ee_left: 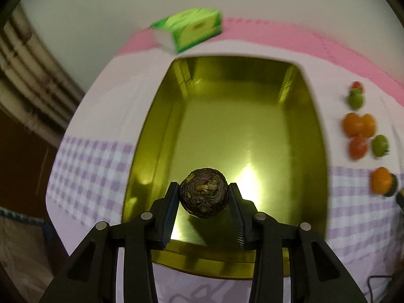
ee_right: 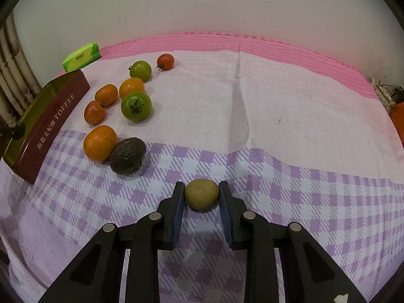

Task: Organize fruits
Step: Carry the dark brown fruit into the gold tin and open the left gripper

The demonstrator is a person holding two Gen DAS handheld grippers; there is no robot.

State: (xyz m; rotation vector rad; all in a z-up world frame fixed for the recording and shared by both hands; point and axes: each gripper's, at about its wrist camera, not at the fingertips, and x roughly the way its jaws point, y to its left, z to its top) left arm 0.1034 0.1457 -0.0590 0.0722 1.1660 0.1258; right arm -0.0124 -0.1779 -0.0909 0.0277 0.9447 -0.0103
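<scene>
Left gripper (ee_left: 204,196), levelled forward above the gold-lined rectangular tin (ee_left: 161,116), clamps a dark purple-brown wrinkled round fruit (ee_left: 204,192) between both pads over the tin's near end. Right gripper (ee_right: 202,195), angled low over the lilac checked cloth (ee_right: 303,189), has a tan-green round fruit (ee_right: 201,194) between its fingers, the left pad touching and a sliver of gap at the right; whether it grips cannot be told. Loose fruit lies at its ten o'clock: dark wrinkled fruit (ee_right: 127,155) touching an orange citrus (ee_right: 100,142), with tomatoes beyond.

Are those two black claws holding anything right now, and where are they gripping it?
Yes. The left gripper pinches a dark brown wrinkled fruit by its sides, above the gold tin. The right gripper squeezes a tan round fruit by its sides.
</scene>
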